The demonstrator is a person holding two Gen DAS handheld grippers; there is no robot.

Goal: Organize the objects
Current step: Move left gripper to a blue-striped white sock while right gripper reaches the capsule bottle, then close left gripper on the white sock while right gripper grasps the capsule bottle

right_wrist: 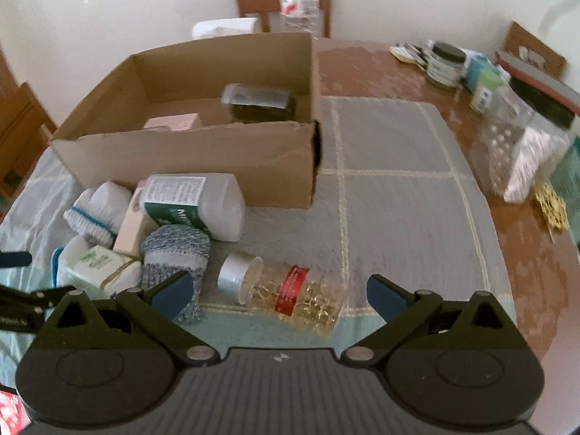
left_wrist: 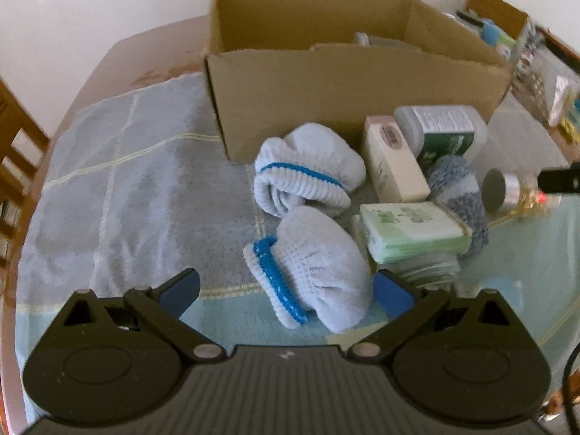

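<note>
My left gripper (left_wrist: 286,291) is spread wide with the near rolled sock (left_wrist: 311,272) between its fingers, unpinched; my right gripper (right_wrist: 279,295) is equally wide around the capsule bottle (right_wrist: 286,288), lying on its side. The cardboard box (right_wrist: 203,159) sits beyond both fingertips. My worry: the bottle is round (and slick, I'd guess), so closing off-centre could roll it away, while the sock may snag the cloth (right_wrist: 398,199).

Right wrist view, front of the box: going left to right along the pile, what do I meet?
White sock → green packet → grey sock → capsule bottle, which lies between the open right gripper fingers, then bare cloth.
</note>
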